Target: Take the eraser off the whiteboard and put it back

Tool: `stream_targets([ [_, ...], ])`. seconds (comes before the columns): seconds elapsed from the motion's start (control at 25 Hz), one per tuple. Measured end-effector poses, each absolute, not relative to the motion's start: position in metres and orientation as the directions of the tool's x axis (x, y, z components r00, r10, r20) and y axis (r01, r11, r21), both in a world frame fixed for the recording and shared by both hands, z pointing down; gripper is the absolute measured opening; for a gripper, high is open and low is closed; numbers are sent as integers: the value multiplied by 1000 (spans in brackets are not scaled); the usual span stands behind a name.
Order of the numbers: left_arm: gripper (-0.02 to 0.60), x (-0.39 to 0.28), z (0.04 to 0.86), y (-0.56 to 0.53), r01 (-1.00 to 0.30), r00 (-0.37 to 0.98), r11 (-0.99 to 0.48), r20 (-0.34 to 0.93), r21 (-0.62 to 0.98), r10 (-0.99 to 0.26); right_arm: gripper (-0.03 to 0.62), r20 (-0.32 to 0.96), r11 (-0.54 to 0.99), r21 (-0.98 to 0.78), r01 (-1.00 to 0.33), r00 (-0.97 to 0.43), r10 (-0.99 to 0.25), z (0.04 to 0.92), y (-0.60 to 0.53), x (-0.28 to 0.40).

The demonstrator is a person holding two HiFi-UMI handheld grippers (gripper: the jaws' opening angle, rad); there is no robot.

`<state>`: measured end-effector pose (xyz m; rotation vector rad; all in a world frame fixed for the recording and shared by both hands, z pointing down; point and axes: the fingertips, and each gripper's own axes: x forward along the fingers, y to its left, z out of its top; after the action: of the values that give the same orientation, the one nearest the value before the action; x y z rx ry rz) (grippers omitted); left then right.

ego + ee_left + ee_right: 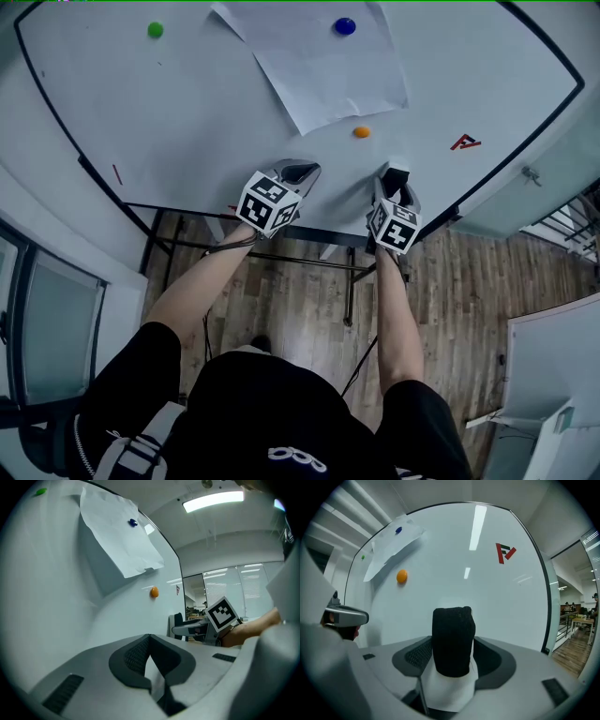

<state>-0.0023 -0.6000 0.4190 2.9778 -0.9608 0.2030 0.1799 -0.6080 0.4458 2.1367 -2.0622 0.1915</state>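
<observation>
Jaws of right gripper [453, 649] stand wide apart with eraser [452, 634] between them, not yet pinched; our left gripper [150, 638] is closed, empty. Eraser sits near whiteboard [440, 545] bottom edge. We'd centre, close squarely on its sides, then pull straight off.

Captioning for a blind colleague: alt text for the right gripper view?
A black-and-white eraser stands between the open jaws of the right gripper, facing a whiteboard with an orange magnet, a red mark and a paper sheet.
</observation>
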Motion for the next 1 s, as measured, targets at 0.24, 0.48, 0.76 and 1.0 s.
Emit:
stream_targets([
  [0.24,9,-9,419,-606,-580,806,-814,121,-34,-579,272,207,-70,33,-997,76,-975,446,-613,184],
  [0.48,9,-18,423,-605,-582,804,-813,126,-33,-581,241,218,-88,23,-996,91,-972,448,-610,183],
  [0.76,9,-28,420,-601,-593,799,-805,113,-23,-591,239,223,-78,24,-997,82,-971,444,-605,179],
  [1.0,9,-32,420,-590,-603,792,-798,107,-18,-601,239,223,-63,20,-998,66,-973,443,-590,174],
])
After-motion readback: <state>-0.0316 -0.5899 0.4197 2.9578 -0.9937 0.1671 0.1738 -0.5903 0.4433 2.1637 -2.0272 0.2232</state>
